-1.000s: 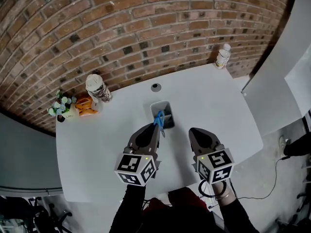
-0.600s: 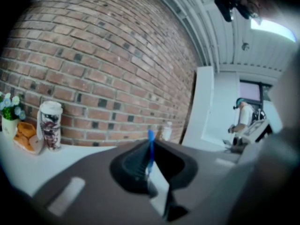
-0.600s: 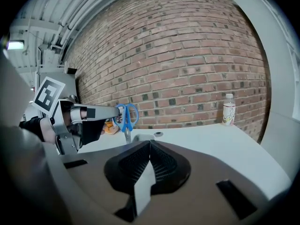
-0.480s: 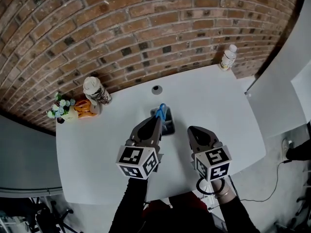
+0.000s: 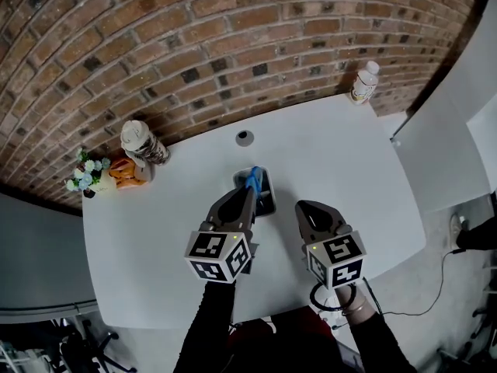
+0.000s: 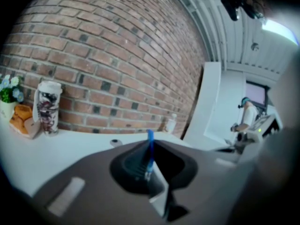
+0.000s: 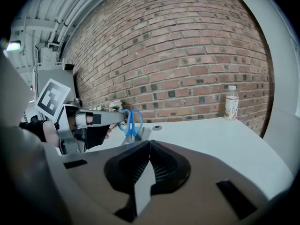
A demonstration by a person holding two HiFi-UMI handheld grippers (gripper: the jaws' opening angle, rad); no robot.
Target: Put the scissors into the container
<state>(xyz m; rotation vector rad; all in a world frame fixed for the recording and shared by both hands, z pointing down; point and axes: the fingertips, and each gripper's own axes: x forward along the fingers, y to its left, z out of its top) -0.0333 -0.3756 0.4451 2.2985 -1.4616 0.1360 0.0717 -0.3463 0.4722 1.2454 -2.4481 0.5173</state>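
head view: the left gripper [image 5: 247, 194] was clamped on the blue scissors [image 5: 253, 179], holding them just above the grey container [image 5: 267, 196] on the white table [image 5: 147, 231]. the right gripper [image 5: 304, 207] hovered just right of the container, not touching it.

left gripper view: the jaws pinched a thin blue part of the scissors.

right gripper view: its jaws were pressed together with nothing between them. the scissors hung handles-up, tips toward the container.

to do this well, probably centre the tips over the container's opening, lower them inside, then release.
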